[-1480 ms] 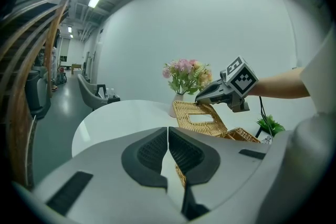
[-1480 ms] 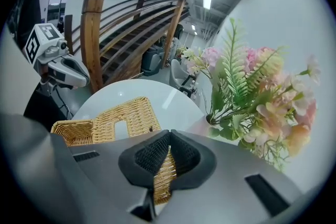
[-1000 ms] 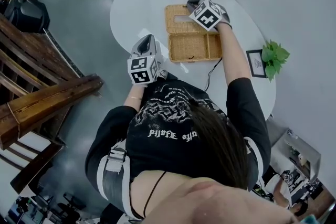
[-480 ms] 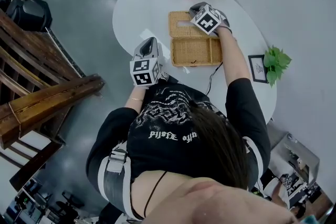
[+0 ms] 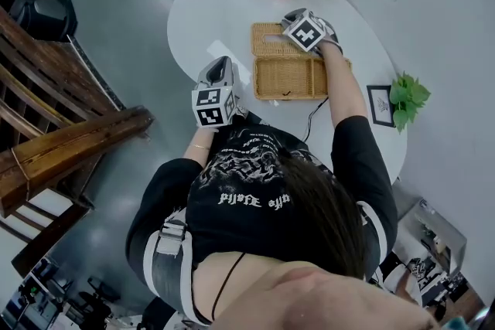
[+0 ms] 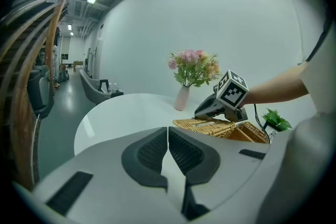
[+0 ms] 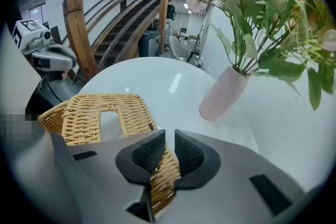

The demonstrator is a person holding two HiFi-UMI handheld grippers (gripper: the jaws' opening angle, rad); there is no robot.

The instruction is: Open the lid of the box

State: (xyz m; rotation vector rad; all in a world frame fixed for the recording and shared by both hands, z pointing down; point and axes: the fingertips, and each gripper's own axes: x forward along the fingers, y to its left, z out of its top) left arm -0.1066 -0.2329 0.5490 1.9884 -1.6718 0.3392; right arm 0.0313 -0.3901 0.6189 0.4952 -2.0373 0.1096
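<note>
The right tool (image 7: 168,140) has just been opening its jaws, apparently loose around the tan woven wicker lid (image 7: 134,110); the left tool (image 6: 167,136) is closed, empty.

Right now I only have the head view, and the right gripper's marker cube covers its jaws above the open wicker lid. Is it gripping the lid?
Observer: Not firmly. In the right gripper view, the right gripper has the rim of the wicker lid between its jaws. They have just been opening, and a gap shows between the rim and one pad.
Operator: And the left gripper? I only see its cube near the table edge.
Observer: The left gripper view shows the left gripper with its jaws together and nothing between them. The box stands apart from it, ahead and to the right.
</note>
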